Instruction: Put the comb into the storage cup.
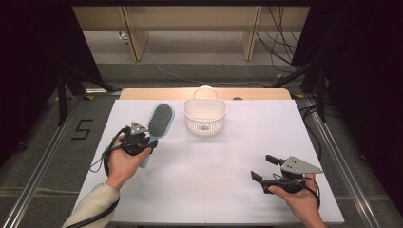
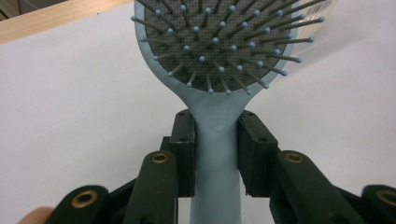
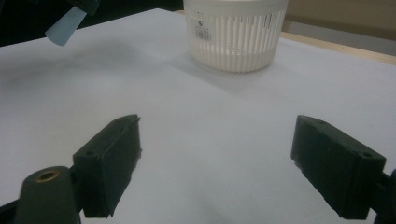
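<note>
A light blue hairbrush with a grey bristle pad is at the left of the table, its head pointing away from me. My left gripper is shut on its handle just below the head. In the left gripper view both jaws press the handle of the hairbrush from either side, where the left gripper holds it. A white slotted basket stands at the back centre, to the right of the brush head. My right gripper rests at the front right, open and holding nothing. The right gripper faces the basket.
A white sheet covers the table, with a wooden strip showing along the far edge. The blue handle end of the brush hangs above the sheet at the upper left of the right gripper view. Floor and dark stands surround the table.
</note>
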`<control>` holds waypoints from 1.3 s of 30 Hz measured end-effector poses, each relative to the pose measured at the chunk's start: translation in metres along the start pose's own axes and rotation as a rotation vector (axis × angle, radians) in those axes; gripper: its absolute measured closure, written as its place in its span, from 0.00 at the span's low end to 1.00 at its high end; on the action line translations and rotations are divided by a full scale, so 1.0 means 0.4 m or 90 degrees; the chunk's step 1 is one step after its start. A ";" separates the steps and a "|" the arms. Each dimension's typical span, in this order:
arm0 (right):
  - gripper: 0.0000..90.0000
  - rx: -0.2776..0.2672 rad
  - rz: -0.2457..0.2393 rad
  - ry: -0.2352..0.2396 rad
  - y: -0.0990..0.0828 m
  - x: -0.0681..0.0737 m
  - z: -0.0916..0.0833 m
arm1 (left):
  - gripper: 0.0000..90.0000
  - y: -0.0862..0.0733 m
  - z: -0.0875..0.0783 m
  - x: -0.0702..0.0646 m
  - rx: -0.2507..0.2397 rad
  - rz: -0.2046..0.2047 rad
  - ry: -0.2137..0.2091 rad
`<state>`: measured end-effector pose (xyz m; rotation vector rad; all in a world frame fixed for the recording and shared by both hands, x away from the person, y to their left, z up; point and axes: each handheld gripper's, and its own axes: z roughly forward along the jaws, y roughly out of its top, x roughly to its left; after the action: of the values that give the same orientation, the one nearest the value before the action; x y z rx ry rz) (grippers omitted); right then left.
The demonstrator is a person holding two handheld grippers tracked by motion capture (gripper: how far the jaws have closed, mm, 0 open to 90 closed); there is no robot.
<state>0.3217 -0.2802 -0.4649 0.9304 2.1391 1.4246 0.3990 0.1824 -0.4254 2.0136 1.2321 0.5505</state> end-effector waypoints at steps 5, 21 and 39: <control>0.18 0.000 -0.001 0.000 0.000 0.000 0.000 | 0.78 0.001 -0.002 -0.001 -0.008 0.002 0.002; 0.18 0.001 -0.001 0.000 0.000 0.001 0.000 | 0.78 0.004 -0.010 -0.001 -0.032 0.001 0.003; 0.18 -0.001 -0.001 0.002 0.000 0.001 0.001 | 0.78 0.009 -0.016 -0.005 -0.053 0.007 0.007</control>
<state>0.3217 -0.2798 -0.4652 0.9258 2.1396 1.4271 0.3958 0.1817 -0.4186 1.9509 1.1852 0.6096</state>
